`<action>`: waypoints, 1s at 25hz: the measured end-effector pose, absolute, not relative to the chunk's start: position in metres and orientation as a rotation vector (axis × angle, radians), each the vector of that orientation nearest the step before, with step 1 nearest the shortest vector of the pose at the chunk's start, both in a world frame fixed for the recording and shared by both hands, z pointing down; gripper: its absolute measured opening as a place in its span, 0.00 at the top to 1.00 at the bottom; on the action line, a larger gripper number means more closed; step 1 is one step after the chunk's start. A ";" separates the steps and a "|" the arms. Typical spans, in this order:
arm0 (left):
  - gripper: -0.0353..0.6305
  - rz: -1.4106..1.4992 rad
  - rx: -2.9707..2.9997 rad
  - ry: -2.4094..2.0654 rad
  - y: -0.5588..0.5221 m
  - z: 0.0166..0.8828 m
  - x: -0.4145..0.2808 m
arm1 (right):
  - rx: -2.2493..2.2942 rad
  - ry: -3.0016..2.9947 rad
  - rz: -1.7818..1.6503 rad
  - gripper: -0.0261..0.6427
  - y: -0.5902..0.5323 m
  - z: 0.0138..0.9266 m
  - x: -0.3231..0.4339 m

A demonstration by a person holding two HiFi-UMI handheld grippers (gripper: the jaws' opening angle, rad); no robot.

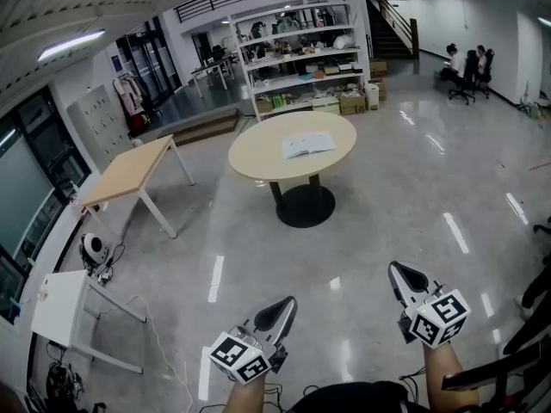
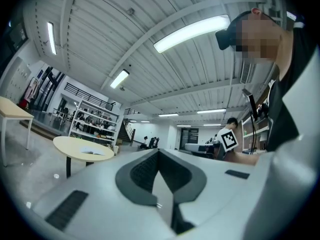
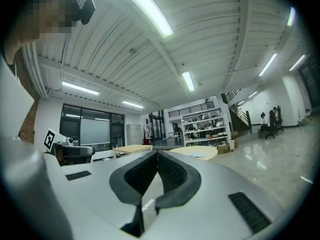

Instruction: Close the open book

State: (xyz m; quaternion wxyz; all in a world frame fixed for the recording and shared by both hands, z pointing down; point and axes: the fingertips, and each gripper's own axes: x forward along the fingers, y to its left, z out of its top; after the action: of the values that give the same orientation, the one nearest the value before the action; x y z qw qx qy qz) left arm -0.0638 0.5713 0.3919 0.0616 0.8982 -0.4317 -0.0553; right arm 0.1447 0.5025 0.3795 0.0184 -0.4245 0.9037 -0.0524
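Left tool (image 1: 285, 308), right tool (image 1: 399, 274) closed; open book (image 1: 308, 144) far ahead

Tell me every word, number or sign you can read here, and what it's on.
No text is readable.
open book: print too small to read.
cardboard boxes: labels too small to read.
left gripper and right gripper: square marker patterns only, no letters.
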 end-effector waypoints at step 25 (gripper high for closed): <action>0.95 -0.139 2.652 -1.356 0.327 0.401 -0.075 | -1.206 2.862 -0.146 0.96 0.263 0.386 0.125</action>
State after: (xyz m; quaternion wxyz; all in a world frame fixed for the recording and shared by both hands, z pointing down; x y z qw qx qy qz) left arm -0.0751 0.3273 0.4014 0.0798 0.8866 -0.4533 -0.0466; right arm 0.1253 0.2625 0.3861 0.0161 -0.3880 0.9203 -0.0470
